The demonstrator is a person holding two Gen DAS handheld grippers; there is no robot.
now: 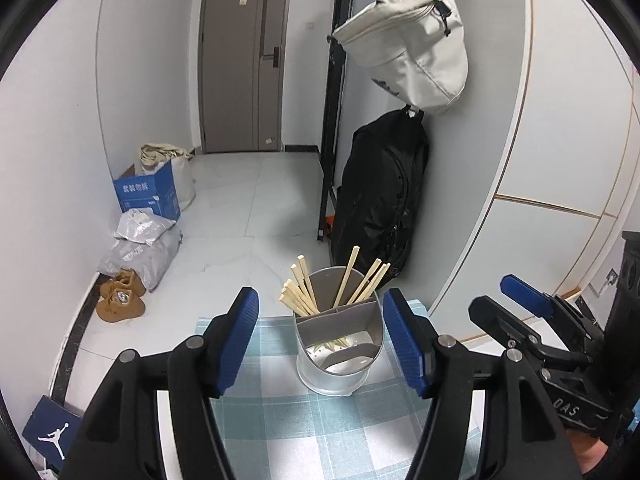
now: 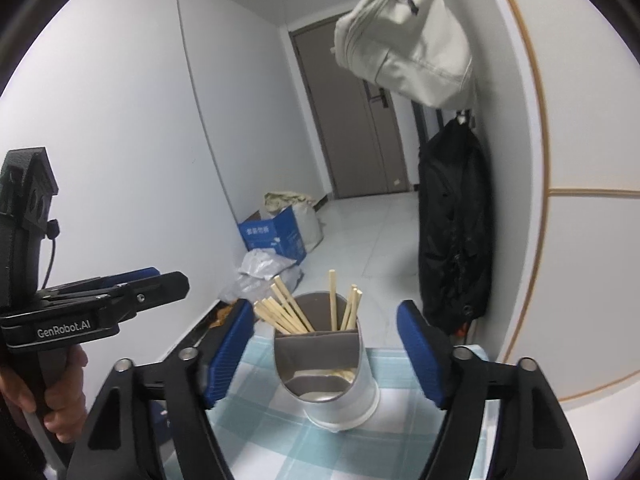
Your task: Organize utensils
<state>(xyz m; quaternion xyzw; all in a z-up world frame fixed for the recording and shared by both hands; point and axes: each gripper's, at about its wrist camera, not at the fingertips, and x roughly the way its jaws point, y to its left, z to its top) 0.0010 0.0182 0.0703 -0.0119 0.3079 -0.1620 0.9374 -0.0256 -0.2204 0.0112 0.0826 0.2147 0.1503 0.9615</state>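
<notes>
- Chopsticks (image 1: pixel 304 292) of pale wood stand in a grey metal holder (image 1: pixel 340 364), leaning at different angles with their square ends fanned out above the rim.
- Inside, grey dividers split the holder into compartments; most sticks lean left in the back left compartment, and a smaller bunch stands in the back right one.
- The front compartment looks open down to a perforated floor, where a few pale stick ends show through.
- The holder stands upright near the far edge of the surface, on a blue-and-white checked cloth (image 1: pixel 280 412).
- The left tool (image 1: pixel 320 340) hangs just in front of the holder with its blue-padded jaws spread wide, one on each side of it, touching nothing and holding nothing.
- The right tool (image 2: pixel 326 354) is likewise spread wide, its pads apart from the holder's walls and empty; in the left wrist view it shows at the right edge.
- From the right wrist view, the left tool appears at the left edge, gripped by a person's hand (image 2: pixel 60 396) on its handle.
- A beige bag (image 1: pixel 412 48) and a black jacket (image 1: pixel 380 200) hang on the wall behind the surface.
- On the floor to the left lie a blue carton (image 1: pixel 148 196), grey parcels (image 1: pixel 140 248) and a pair of tan shoes (image 1: pixel 120 300); a door (image 1: pixel 244 60) closes the corridor.
</notes>
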